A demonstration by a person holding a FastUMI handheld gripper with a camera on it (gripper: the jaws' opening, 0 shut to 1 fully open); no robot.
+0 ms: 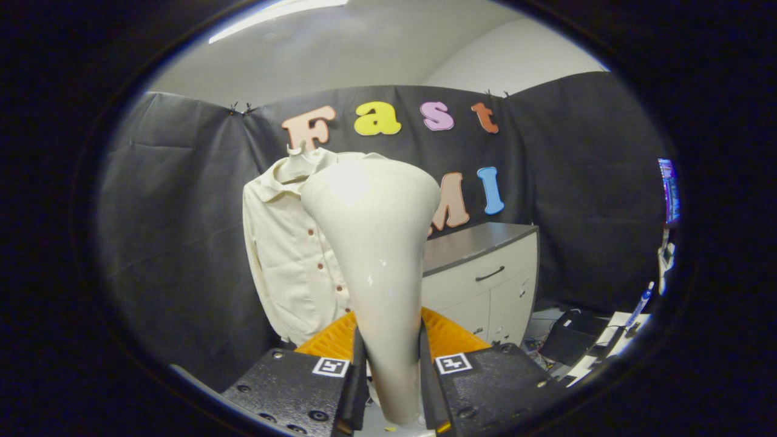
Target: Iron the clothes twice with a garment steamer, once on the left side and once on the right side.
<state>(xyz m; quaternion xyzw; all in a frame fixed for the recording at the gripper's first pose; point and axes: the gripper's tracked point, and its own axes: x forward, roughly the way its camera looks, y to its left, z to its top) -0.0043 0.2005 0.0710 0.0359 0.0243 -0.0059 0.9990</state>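
Clamped from both sides, the claw [388,376] has its two black fingers [357,376] pressed against the narrow neck of the glossy cream plastic garment steamer [379,255], which stands upright between them and flares to a wide head beyond the fingertips. Just behind the fingers, low and near, lies a ribbed orange plastic piece [452,337]; what it is cannot be told. Farther off and a little left hangs the cream button-front shirt [291,255] on a pale hanger [295,150] against the black cloth wall, its right half hidden by the steamer head. To the right of the shirt stands a white cabinet with a grey top [485,273], and far right on the floor sit a black box and loose papers [576,343]. The main risk, as I judge it, is the grip: the neck is smooth and tapered, so the steamer could slide or twist in the fingers once its head drags on cloth. The wide head also blocks sight of the shirt's placket, so a stroke could stray off its side, snag the buttons, or push the loosely hung shirt off its hanger.
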